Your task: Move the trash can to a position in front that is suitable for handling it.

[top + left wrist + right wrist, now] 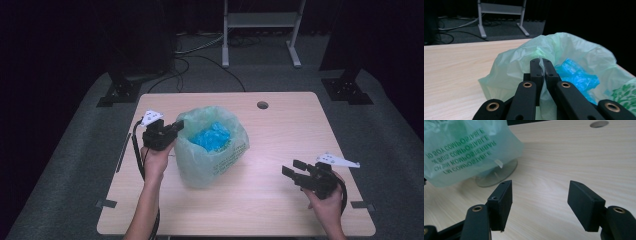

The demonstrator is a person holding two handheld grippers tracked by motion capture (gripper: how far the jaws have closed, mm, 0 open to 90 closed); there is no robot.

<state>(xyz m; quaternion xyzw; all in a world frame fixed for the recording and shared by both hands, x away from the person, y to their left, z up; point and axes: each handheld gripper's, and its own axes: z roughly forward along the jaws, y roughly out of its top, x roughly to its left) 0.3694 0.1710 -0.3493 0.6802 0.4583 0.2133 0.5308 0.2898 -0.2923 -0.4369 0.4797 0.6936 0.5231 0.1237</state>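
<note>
A pale green plastic bag with green print stands open at the middle left of the wooden table. Crumpled blue plastic lies inside it. My left gripper is at the bag's left rim; in the left gripper view its jaws are shut on a fold of the bag's edge, with the blue plastic just beyond. My right gripper is held near the table's front right, apart from the bag. Its jaws stand open with nothing between them, and the bag is ahead to the left.
A round clear base shows under the bag. A cable hole is in the table's far edge. A white metal stand and cables are on the floor behind. Bare tabletop lies between the bag and the right gripper.
</note>
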